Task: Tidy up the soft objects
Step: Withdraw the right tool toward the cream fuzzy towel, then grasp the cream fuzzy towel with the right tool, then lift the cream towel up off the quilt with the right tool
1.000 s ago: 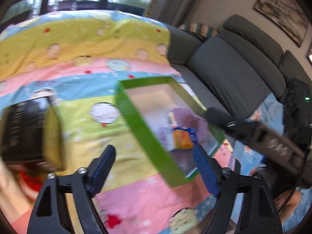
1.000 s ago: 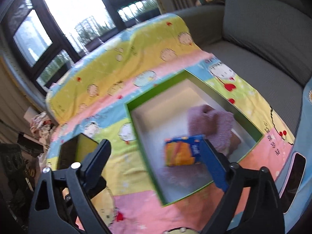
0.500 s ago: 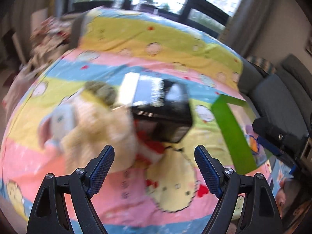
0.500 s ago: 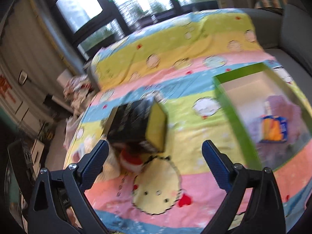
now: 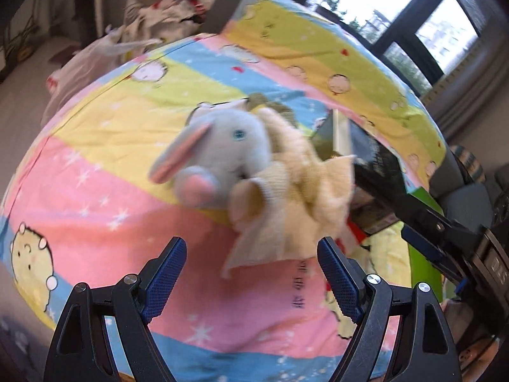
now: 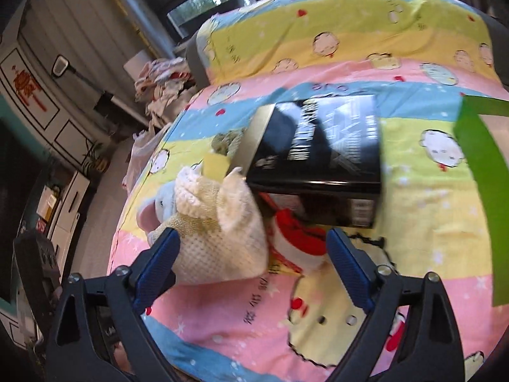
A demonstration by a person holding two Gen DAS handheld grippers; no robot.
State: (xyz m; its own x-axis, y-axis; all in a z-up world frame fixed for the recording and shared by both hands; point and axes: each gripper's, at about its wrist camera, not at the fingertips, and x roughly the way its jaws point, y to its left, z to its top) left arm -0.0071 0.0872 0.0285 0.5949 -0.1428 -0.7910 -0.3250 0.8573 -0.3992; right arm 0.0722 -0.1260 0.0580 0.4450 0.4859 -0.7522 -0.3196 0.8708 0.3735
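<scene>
While spread wide and gripping nothing, left tongs [image 5: 251, 262] and right tongs [image 6: 253, 251] hover over striped blanket [image 5: 95, 197]; grey elephant plush [image 5: 219, 156] against cream cloth [image 6: 219, 235]; black box [image 6: 321, 146] just behind.

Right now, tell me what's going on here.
A person is sorting soft things on a bright cartoon bedsheet. Both grippers are open and hold nothing: the left gripper faces a grey plush elephant beside a cream knitted cloth; the right gripper points at a red-and-white plush under a black box.
</scene>
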